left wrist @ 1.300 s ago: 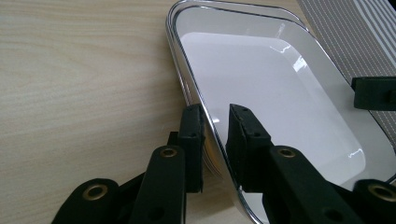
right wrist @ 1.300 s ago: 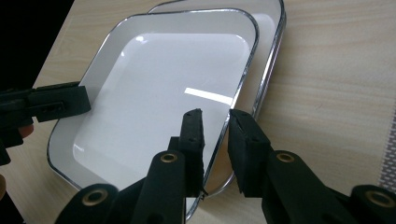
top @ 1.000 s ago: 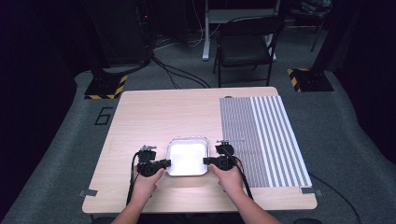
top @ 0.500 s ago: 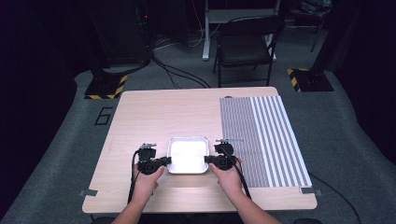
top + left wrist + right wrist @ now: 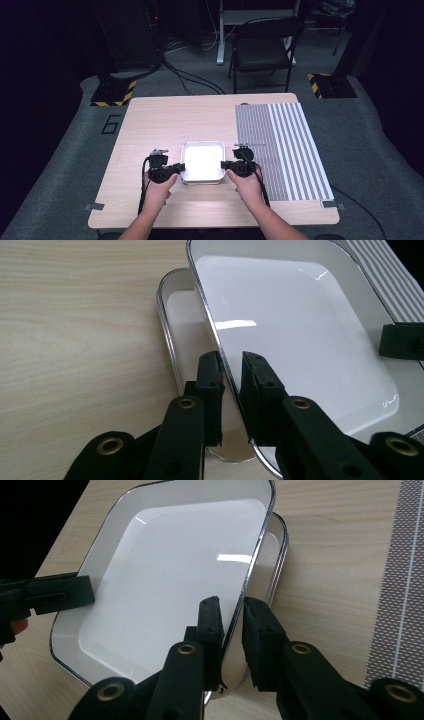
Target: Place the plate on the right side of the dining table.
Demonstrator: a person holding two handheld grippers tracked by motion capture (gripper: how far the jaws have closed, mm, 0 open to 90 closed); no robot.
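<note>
Pale wooden rectangular surface [image 5: 165, 125], carrying everything here. Along its right edge, a grey-and-white striped cloth mat [image 5: 280, 145], running from the far edge almost to the near one.

Near the middle of the near half, closer to the near edge than the far one, two square white trays with rounded corners and thin metal rims. Upper white tray [image 5: 202, 161] held a little above the lower white tray [image 5: 180, 335], tilted and offset so that a strip of the lower one peeks out beyond it in both gripper views [image 5: 272, 555]. Lower tray flat on the wood, just beside the striped mat's left border but not touching it.

Left black two-jaw tongs [image 5: 176, 167] at the upper tray's left rim, held by the left hand [image 5: 159, 186]; in the left gripper view [image 5: 231, 390], jaws narrow, pinched on that rim, one jaw outside and one inside the tray. Right black two-jaw tongs [image 5: 226, 165] at the opposite rim, held by the right hand [image 5: 246, 182]; in the right gripper view [image 5: 231, 630], jaws likewise narrow, clamped across the rim. Each pair's tip visible at the far side of the tray in the other's view.
</note>
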